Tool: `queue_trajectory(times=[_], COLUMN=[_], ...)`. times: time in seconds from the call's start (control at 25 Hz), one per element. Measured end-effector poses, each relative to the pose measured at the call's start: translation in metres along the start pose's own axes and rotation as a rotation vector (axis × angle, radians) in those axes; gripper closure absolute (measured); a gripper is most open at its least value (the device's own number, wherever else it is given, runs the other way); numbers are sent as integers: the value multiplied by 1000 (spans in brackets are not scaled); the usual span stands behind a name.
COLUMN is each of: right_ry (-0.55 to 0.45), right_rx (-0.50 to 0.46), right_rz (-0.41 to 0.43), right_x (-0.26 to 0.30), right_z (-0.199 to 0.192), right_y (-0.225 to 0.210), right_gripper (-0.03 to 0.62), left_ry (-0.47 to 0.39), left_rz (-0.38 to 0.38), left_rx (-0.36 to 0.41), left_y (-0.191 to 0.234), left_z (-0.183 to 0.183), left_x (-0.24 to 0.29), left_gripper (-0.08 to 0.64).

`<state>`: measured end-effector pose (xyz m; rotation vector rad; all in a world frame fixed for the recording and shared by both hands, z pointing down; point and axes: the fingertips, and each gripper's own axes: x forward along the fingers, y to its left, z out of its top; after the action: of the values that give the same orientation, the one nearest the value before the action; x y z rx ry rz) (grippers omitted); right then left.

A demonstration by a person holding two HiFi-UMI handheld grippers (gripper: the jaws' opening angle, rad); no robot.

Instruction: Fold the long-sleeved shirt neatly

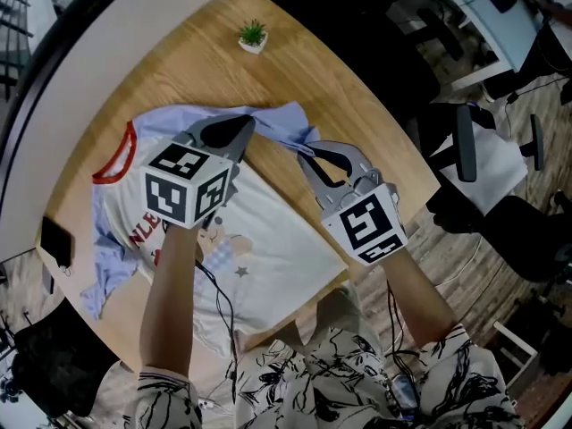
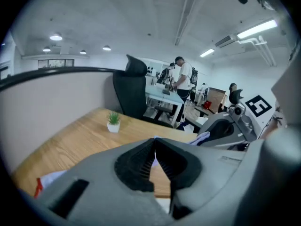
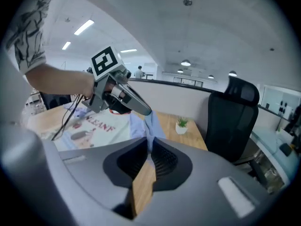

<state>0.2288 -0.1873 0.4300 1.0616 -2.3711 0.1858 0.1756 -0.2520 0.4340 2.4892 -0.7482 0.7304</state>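
Long-sleeved shirt (image 1: pixel 268 239) spread on the wooden table (image 1: pixel 206 61), white front up, red collar (image 1: pixel 114 155) to the left. Blue sleeve (image 1: pixel 288 119) bunched at the far side of the shirt. Left gripper (image 1: pixel 243 125) pinched tight on that sleeve, with a bit of blue cloth right at its tip. Right gripper (image 1: pixel 304 153) just beside it on the right, also closed on the sleeve (blue cloth stretched between the two claws). Other blue sleeve (image 1: pixel 98 275) loose at the near left edge of the table. Little green plant (image 1: pixel 253 36) on the far side of the table, well apart from the shirt. Black phone (image 1: pixel 55 239) at the left edge.
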Motion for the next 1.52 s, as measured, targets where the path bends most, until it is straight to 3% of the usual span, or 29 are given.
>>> queue_trajectory(times=[0.16, 0.28, 0.44, 0.56, 0.72, 0.88, 1.24, 1.52], right_ry=[-152, -259, -326, -362, -337, -287, -142, -3], right_rx=[40, 70, 62, 4, -74, -141, -254, -283], right_rz=[-35, 0, 97, 169, 242, 254, 310, 344], right_x=[-24, -36, -38, -27, -2, 43, 152, 207], right_z=[94, 163, 226, 258, 269, 247, 163, 110], right_y=[5, 21, 66, 109, 181, 252, 371, 426], right_gripper=[560, 560, 560, 560, 560, 558, 555, 551], left_ry=[-140, -194, -246, -242, -184, -114, 114, 196], left_rz=[36, 83, 141, 198, 251, 305, 378, 361], left_rx=[17, 60, 84, 90, 111, 87, 25, -23], left_y=[2, 8, 23, 39, 61, 96, 177, 213], left_z=[72, 105, 120, 106, 59, -13, -194, -279], left_x=[-77, -137, -213, -266, -327, -363, -364, -356], left_gripper=[548, 548, 548, 548, 548, 546, 546, 546])
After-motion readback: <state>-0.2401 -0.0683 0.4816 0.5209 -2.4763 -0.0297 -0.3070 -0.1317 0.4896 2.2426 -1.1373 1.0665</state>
